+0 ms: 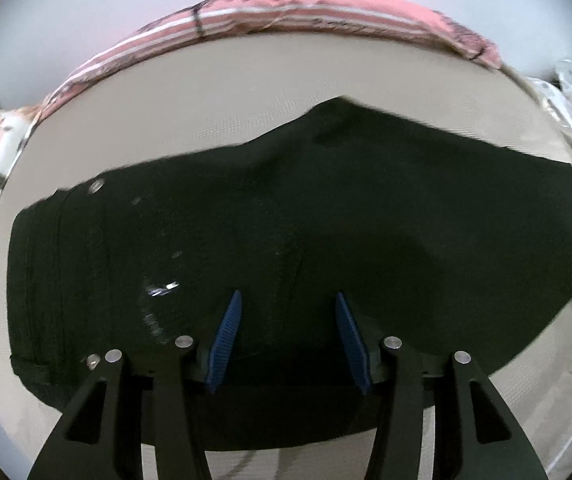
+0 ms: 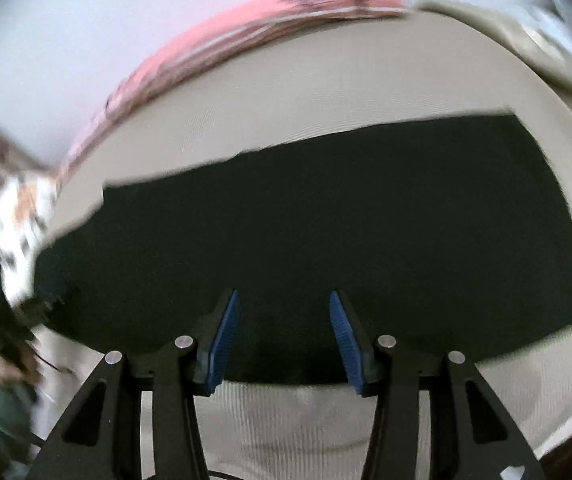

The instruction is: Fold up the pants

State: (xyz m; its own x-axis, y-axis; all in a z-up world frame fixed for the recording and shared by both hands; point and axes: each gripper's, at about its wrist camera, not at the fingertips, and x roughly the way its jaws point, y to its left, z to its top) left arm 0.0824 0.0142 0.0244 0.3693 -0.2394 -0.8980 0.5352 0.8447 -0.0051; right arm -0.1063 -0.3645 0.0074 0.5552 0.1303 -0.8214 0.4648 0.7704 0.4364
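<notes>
**Over the bed: both grippers spread, nothing held**

Nearest, left gripper (image 1: 287,300) hangs over the dark pants (image 1: 286,220), blue pads (image 1: 226,336) apart, gripping nothing. Right gripper (image 2: 284,300) same, pads spread, empty, above the leg end of the pants (image 2: 325,220). Pants lie flat on the beige sheet (image 1: 246,80), waistband button (image 1: 96,187) at left. Farther off, pink striped bedding (image 1: 305,8) along the far edge. Right view blurred.

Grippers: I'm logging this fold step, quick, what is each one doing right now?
Left gripper: open, empty, above the black pants.
Right gripper: open, empty, above the pants' near edge.
</notes>
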